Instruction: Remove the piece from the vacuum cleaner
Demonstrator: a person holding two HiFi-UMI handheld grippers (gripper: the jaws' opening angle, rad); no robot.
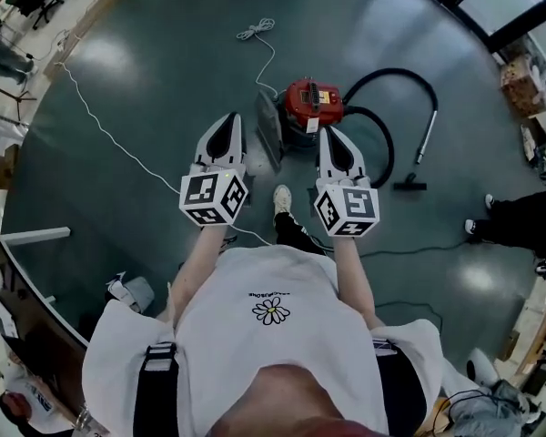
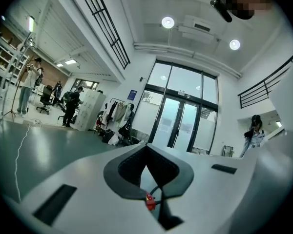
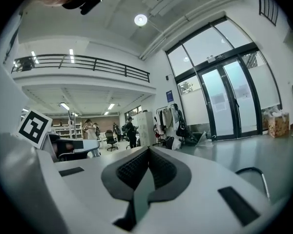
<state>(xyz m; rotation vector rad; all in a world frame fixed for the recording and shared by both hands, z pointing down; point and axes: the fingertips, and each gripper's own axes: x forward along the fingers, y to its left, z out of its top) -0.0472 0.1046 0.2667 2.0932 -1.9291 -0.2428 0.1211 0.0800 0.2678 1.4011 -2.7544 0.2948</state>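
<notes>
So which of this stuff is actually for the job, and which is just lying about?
For the job: red vacuum cleaner, its black hose, wand, left gripper, right gripper (jaws of both shut, empty).
Just lying about: cardboard box, bystander's legs, dark screen.

Green floor (image 1: 164, 80), crossed by a white cable (image 1: 109, 135). Cardboard box (image 1: 525, 85) set at the right edge, with a bystander's legs (image 1: 523, 221) seen on the same side. Glass doors (image 2: 183, 126) noted, with a clothes rack (image 2: 118, 112) placed left of them. Ceiling lamps (image 2: 167, 22) lit. Balcony railing (image 3: 83, 62) mounted overhead.
</notes>
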